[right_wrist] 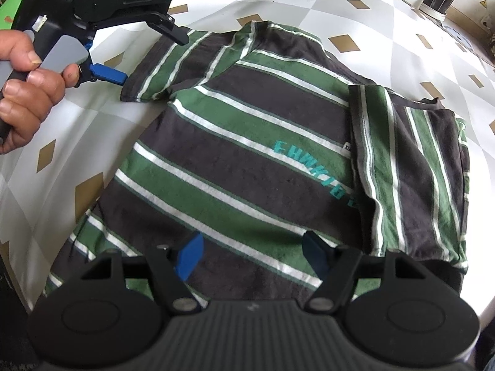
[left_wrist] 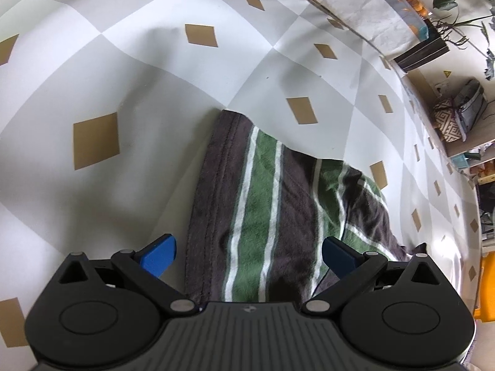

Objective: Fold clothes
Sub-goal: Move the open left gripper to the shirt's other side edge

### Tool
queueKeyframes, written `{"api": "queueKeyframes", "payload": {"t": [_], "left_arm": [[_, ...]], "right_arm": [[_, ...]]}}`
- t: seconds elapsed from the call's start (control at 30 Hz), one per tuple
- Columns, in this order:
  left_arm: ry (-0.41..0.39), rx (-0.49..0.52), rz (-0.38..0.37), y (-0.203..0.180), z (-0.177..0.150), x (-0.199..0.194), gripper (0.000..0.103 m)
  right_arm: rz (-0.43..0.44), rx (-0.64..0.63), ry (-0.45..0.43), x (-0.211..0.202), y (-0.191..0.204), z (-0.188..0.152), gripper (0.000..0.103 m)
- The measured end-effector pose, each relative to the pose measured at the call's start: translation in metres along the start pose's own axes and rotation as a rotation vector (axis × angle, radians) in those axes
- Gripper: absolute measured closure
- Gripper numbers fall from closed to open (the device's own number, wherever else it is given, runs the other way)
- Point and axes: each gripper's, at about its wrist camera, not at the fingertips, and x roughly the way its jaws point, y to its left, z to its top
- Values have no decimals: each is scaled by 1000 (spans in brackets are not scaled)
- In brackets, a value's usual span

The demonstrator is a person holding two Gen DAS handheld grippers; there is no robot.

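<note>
A wide counter (right_wrist: 278, 6) covered with a cloth of pale grey and white checks dotted with small tan diamonds fills both views. Spread flat on it lies a striped T-shirt (right_wrist: 235, 154), dark charcoal with green bands edged in white, and teal lettering across the chest. In the right wrist view the shirt takes up most of the counter; its sleeve (right_wrist: 408, 170) on the picture's right is folded inward and lies on top of the body of the shirt, while the other sleeve (right_wrist: 161, 68) stretches out flat toward the upper left.

At that outstretched sleeve, a person's hand (right_wrist: 21, 89) grips the handle of the left claw (right_wrist: 154, 58). Its two fingers stand apart, one above the sleeve and the blue-tipped one (right_wrist: 108, 73) just beside the sleeve's hem; nothing is pinched between them. The left wrist view shows the same: blue tips spread wide over the sleeve's edge, the cloth lying loose below.

The right claw (right_wrist: 253, 256) hangs over the lower part of the shirt, near its bottom hem, pointing steeply down. Its blue fingers (right_wrist: 190, 256) are parted and hold nothing; the fabric beneath lies flat.

Along the far edge of the counter sit a dark striped box (left_wrist: 422, 54) and some leafy plants (left_wrist: 458, 15).
</note>
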Motion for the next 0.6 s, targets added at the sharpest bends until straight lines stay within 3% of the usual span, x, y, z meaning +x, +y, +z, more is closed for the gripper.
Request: {"api": "queueKeyframes", "payload": {"t": [0.07, 0.37, 0.6], "left_arm": [[-9, 12, 0, -2, 0, 1, 3], [-78, 39, 31, -4, 2, -2, 30], [-95, 30, 59, -6, 2, -2, 78]], "right_arm": [[2, 5, 0, 0, -1, 1, 34], [10, 12, 4, -1, -4, 1, 34], [12, 9, 3, 0, -3, 2, 34]]}}
